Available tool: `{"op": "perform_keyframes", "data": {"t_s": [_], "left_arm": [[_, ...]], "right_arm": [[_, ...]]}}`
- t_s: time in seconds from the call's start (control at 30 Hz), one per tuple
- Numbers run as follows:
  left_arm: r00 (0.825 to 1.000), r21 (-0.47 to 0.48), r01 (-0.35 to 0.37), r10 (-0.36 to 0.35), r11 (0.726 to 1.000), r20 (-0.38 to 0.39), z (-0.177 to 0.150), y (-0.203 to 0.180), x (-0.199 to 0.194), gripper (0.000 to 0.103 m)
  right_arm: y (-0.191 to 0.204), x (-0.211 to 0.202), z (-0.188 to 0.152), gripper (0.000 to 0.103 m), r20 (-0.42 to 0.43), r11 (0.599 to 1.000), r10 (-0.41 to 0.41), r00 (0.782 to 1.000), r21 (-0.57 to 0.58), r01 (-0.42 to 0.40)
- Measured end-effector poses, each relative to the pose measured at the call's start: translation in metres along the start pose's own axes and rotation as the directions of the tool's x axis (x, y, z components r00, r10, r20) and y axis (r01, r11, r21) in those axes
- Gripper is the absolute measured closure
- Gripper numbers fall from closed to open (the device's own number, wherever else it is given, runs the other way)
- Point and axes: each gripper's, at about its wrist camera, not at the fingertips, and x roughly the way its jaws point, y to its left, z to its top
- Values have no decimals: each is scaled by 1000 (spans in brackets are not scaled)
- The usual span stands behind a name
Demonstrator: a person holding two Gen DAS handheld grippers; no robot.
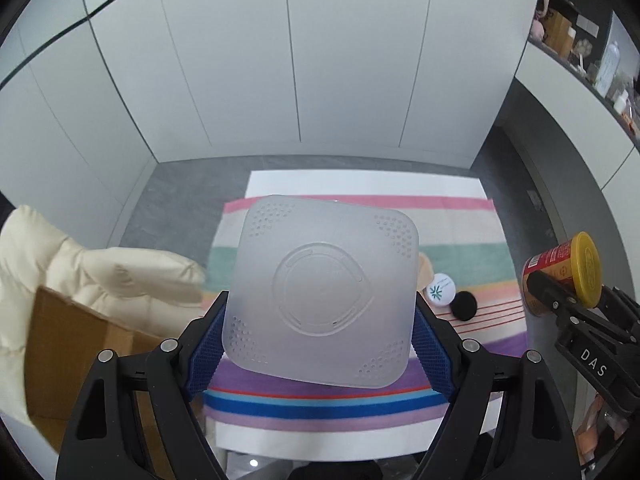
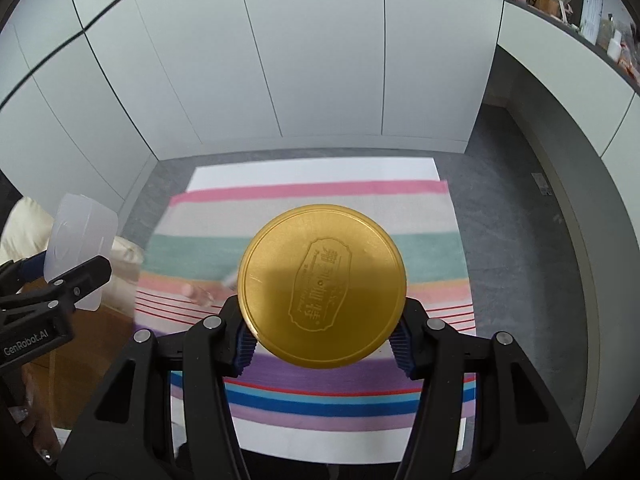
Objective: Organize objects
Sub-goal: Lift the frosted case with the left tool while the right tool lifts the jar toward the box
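Note:
My left gripper [image 1: 320, 344] is shut on a translucent white square container [image 1: 320, 292], held above the striped cloth [image 1: 360, 404] with its bottom facing the camera. My right gripper [image 2: 322, 340] is shut on a red can with a yellow lid [image 2: 322, 286], lid toward the camera. The can [image 1: 560, 276] and right gripper show at the right in the left wrist view; the container [image 2: 80, 248] and left gripper show at the left in the right wrist view. A white round cap with a green mark [image 1: 440, 288] and a black round object [image 1: 464, 304] lie on the cloth.
A cardboard box [image 1: 76, 360] and a cream padded jacket [image 1: 80, 268] sit left of the cloth. A small clear item [image 2: 200, 294] lies on the cloth. White cabinet doors [image 1: 280, 60] stand behind. Shelves with clutter [image 1: 592, 52] are at upper right.

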Motion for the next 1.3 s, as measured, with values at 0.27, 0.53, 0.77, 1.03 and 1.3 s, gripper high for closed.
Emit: {"op": "perform_keyframes", "data": {"t_s": [0.27,0.53,0.77,1.03,1.3], "left_arm": [[1000,-28,-2,2,1000,13,7,9,-34,19],[1000,-16,-13,14,1000,5,-7,6,-44,19],[1000,-2,-26,26,1000,-6,-18,4,-54,19],[998,15,-57,57,998,16,-41,5,-83,19],[997,29,-58,56,998,58,-69,0,-118,19]], "right_arm": [[6,-52,14,46,45,1000,-6,999,-5,7],[4,-73,11,46,48,999,-36,998,10,36],[-1,-90,-4,46,45,998,-61,997,17,60],[1,-119,-28,46,69,997,-78,995,-11,79],[-1,-144,-59,46,63,999,-48,997,-5,49]]}}
